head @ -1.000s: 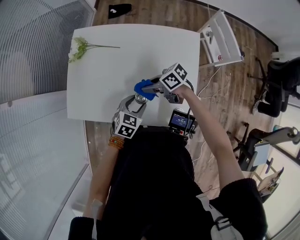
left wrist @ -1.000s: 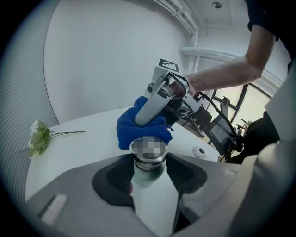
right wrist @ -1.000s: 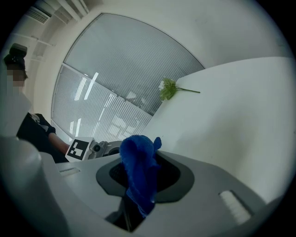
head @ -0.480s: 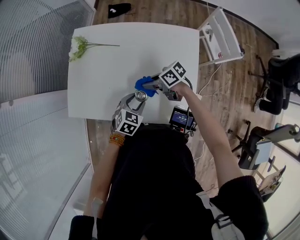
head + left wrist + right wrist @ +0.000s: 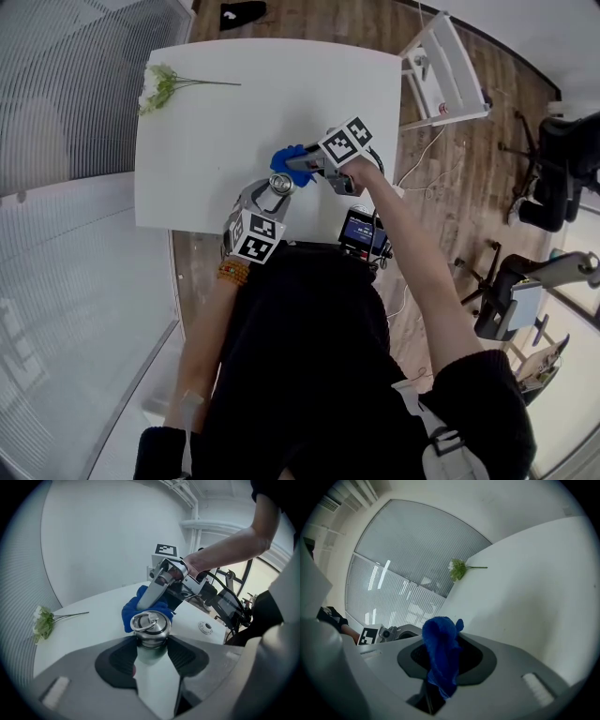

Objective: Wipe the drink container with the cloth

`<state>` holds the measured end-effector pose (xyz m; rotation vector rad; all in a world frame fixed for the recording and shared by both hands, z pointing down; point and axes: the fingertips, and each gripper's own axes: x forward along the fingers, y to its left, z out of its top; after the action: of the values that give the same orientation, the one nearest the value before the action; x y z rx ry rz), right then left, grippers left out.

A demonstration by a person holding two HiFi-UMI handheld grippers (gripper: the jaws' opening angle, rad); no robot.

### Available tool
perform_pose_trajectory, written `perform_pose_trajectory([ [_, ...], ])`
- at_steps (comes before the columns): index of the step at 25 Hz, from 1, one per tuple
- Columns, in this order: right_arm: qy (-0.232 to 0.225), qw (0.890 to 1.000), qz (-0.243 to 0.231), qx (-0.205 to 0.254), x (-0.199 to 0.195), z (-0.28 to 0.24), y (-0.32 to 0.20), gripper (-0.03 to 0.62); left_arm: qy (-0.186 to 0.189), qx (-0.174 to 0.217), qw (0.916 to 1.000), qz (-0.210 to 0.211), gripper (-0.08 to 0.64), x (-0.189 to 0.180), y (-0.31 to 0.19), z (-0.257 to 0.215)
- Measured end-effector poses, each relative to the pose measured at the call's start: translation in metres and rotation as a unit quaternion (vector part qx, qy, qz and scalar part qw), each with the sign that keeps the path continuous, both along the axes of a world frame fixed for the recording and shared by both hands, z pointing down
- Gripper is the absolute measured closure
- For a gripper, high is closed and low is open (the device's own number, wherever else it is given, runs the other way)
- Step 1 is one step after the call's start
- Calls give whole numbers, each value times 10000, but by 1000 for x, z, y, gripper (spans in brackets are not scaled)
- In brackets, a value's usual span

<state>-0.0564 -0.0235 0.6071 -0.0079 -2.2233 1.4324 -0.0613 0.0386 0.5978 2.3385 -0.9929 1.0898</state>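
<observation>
Little has shifted in the last second: the right gripper [image 5: 443, 660], clamped on the blue cloth [image 5: 440, 648], keeps it against the far side of the drink container [image 5: 150, 625] by its cap, so wiping seems barely begun. The left gripper [image 5: 151, 651] clasps the upright container's neck near the table's [image 5: 216, 122] near edge. A flower sprig [image 5: 159, 86] lies far left, well apart. The left jaws themselves cover surface yet to be wiped.

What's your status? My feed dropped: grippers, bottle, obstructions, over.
Left gripper shut on white metal-capped drink bottle. Right gripper shut on blue cloth, beside the cap. Green flower sprig far across white table, no obstruction.
</observation>
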Motion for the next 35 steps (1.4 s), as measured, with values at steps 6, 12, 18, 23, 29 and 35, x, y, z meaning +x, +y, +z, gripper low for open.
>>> perform_pose_trajectory([
  [6,-48,9999,67,-101,0,3,-2,477,-10,-14,10000,-52,342,-1,0,-1],
  [12,125,9996,228,-48,4,16,-7,479,-32,-16,10000,-75,341,0,0,-1],
  [18,619,9979,141,134,7,45,-9,483,-23,-34,9999,-103,337,0,0,-1],
  [23,1186,9926,51,267,11,75,-7,483,-29,-54,9999,-117,336,-2,0,1],
  [29,1703,9819,-62,824,14,84,-5,483,389,405,9973,-475,211,1,-7,-26],
  [35,1039,9875,876,801,26,51,-24,469,415,359,9934,-1011,198,8,-25,-38],
])
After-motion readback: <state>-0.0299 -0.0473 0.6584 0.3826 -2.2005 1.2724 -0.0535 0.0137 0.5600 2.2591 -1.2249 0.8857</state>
